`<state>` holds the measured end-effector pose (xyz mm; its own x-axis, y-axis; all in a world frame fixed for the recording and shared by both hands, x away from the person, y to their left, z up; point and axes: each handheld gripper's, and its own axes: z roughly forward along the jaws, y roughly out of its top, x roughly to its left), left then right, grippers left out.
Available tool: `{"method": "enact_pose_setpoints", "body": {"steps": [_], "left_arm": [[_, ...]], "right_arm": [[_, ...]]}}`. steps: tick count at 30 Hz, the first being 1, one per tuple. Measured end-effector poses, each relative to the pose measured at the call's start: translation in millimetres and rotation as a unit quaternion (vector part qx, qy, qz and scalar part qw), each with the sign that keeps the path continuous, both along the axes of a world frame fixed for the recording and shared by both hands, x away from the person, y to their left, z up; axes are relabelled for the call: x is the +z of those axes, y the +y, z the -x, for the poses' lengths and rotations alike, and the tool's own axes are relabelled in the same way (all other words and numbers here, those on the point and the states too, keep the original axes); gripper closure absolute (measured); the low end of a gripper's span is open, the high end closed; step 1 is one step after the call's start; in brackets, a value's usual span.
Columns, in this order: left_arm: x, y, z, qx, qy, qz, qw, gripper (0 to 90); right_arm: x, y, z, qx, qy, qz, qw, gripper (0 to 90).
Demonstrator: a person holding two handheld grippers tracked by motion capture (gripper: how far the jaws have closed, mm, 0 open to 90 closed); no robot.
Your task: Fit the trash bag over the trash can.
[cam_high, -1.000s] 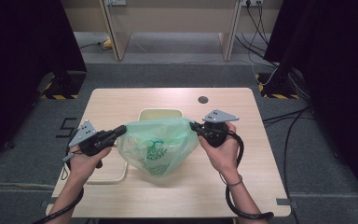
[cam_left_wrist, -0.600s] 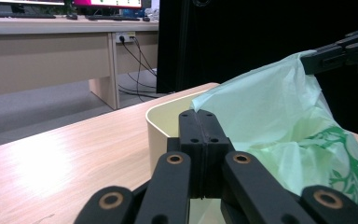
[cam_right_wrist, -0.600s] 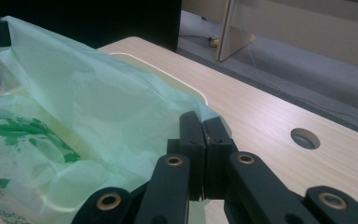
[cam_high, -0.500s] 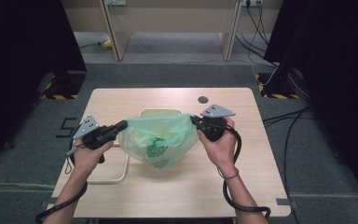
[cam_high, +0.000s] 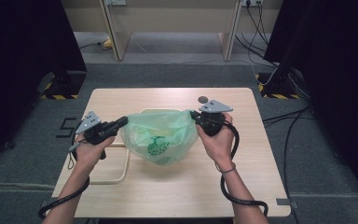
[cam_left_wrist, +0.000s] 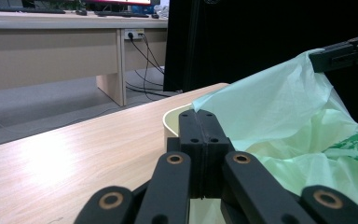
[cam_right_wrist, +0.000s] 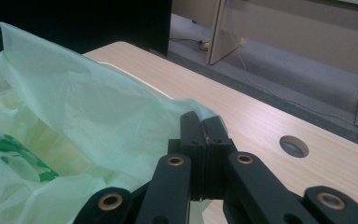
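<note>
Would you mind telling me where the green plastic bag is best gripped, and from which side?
At its thin top rim, one pinch at each end, coming in level from the left and right. The green plastic bag is limp film, so only its edge pinches flat. The left tongs and right tongs hold it so, mouth stretched over the cream bin.

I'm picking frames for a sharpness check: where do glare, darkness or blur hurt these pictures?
High view: evenly lit table, black curtains at both sides swallow detail. Left gripper view: a bright glare patch on the tabletop at left, its near jaws are soft, the green bag looks washed out. Right gripper view: the bag's near folds are blurred and the top left corner is dark.
</note>
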<state>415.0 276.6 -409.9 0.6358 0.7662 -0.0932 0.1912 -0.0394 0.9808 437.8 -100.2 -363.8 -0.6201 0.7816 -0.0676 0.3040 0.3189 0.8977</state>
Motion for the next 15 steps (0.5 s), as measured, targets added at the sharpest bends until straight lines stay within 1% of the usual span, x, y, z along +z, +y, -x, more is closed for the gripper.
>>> {"method": "enact_pose_setpoints", "body": {"steps": [8,15], "left_arm": [[0.1,0.0,-8.1,0.012,0.004,-0.001,0.9999,89.5],[1.5,-1.4,-15.2,0.017,0.006,-0.003,0.9998,89.5]], "right_arm": [[0.1,1.7,-8.4,-0.009,0.000,0.002,1.0000,89.8],[0.0,3.0,-15.2,-0.014,0.001,0.005,0.9999,89.7]]}}
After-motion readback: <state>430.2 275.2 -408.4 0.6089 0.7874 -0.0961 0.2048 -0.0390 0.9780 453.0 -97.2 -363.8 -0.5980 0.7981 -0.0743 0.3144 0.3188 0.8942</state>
